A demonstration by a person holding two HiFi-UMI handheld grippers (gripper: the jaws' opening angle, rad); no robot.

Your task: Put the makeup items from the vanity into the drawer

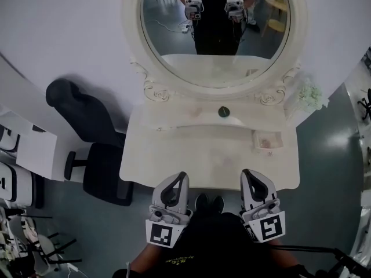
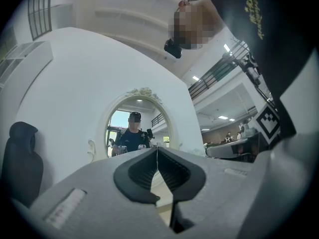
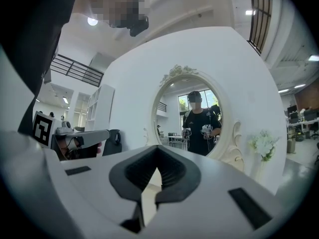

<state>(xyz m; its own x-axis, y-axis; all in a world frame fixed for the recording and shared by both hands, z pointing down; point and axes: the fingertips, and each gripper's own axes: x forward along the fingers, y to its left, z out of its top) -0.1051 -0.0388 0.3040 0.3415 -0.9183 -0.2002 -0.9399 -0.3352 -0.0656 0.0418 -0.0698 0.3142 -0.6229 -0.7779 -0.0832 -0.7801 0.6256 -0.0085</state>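
Makeup item: one small dark round thing (image 1: 224, 112), well ahead of both tongs and between their lines, at the back of the table under the mirror.
Left tongs (image 1: 182, 176): one, jaws pressed together, nothing between them, held at the table's near edge.
Right tongs (image 1: 246, 173): one, likewise closed and empty, level with the left pair.
Table (image 1: 191, 155): one, cream, just ahead of both tongs.
Tray (image 1: 255, 141): one small open recess ahead of the right tongs; contents too small to tell.
Chair (image 1: 87, 132): one, black, left of the left tongs.
Mirror (image 1: 214, 39): one, oval, farthest ahead.
Flowers (image 1: 310, 94): one pale bunch, far right.
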